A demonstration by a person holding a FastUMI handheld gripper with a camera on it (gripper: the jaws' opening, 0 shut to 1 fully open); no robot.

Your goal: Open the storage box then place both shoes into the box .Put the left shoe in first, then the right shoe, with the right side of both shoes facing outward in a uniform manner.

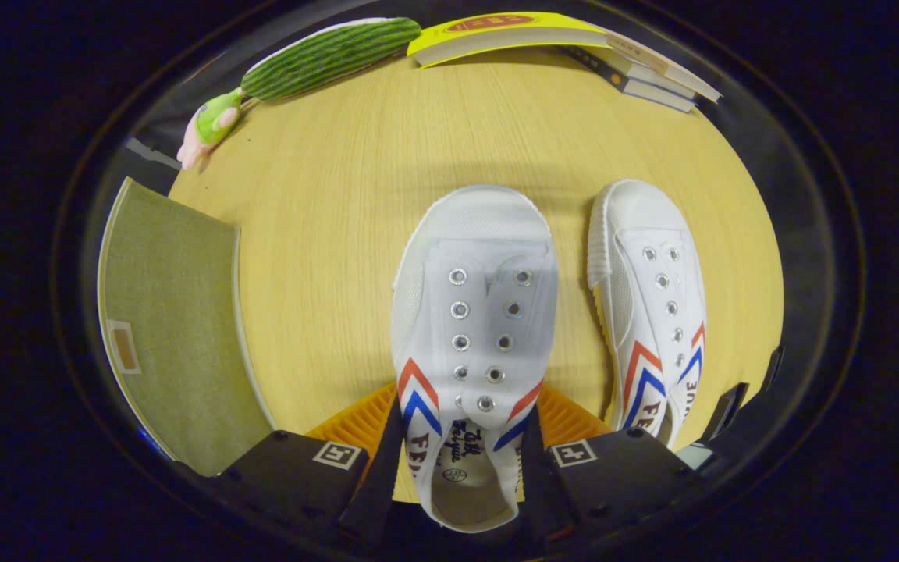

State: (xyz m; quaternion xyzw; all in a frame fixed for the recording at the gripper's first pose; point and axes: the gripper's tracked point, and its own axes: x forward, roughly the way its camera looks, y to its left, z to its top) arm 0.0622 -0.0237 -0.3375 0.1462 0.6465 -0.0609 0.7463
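At the left of the frame, a flat olive-green storage box (176,336) is being seen lying on the wooden surface (325,234). In the upper left, a green plush toy (317,58) is lying at the far edge. In the lower middle, the tongs (461,460) are being pressed on the heel sides of a white shoe (473,312), which is being pinched between them with its toe pointing away. At the upper middle, a yellow book (512,35) is resting on other books (644,78). To the right, the second white shoe (648,304) is lying just beside the first, apart from it.
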